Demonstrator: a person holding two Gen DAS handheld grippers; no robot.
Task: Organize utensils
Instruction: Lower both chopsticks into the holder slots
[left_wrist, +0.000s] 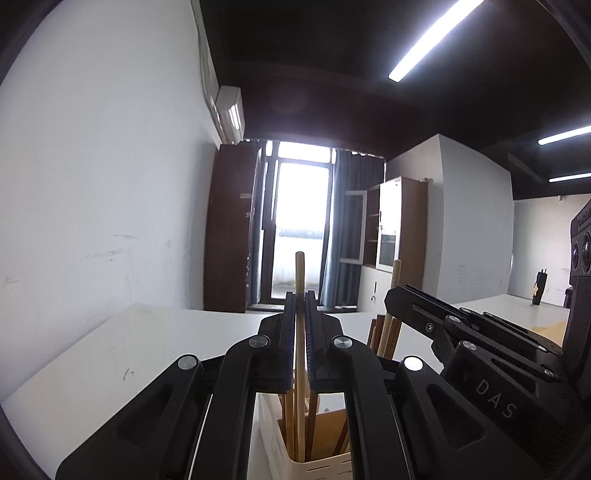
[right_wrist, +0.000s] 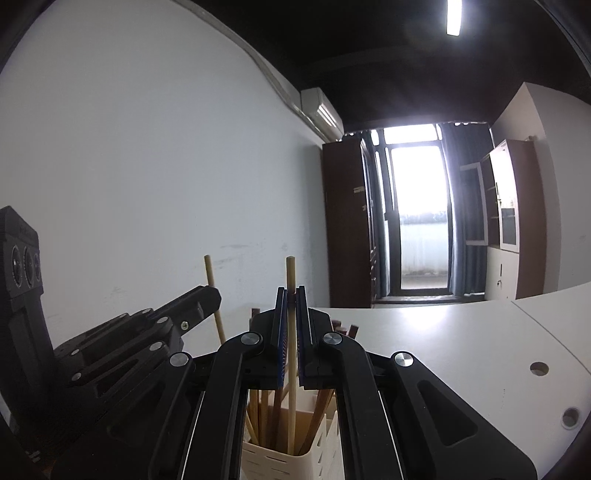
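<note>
A: What is the left gripper (left_wrist: 300, 295) doing?

B: Its two fingers are pressed tight on a pale chopstick (left_wrist: 300, 273). The stick stands straight up. Its top pokes out above the fingertips, and its bottom goes down below them into a cream holder (left_wrist: 295, 463).

A: And the right gripper (right_wrist: 291, 291)?

B: Same thing. Its fingers are squeezed on another pale chopstick (right_wrist: 290, 271). That stick is upright too, with its top above the fingertips and its lower end down in the holder (right_wrist: 269, 461).

A: What else is in the holder?

B: More sticks, right under the fingers. Some are pale and some are dark brown. They lean this way and that.

A: Can each camera see the other gripper?

B: Yes. From the left wrist, the right gripper (left_wrist: 397, 295) sits just to the right of the fingers. From the right wrist, the left gripper (right_wrist: 212, 291) sits just to the left.

A: Where does the holder stand?

B: On a white table (left_wrist: 122, 354) that runs out past the fingers.
</note>
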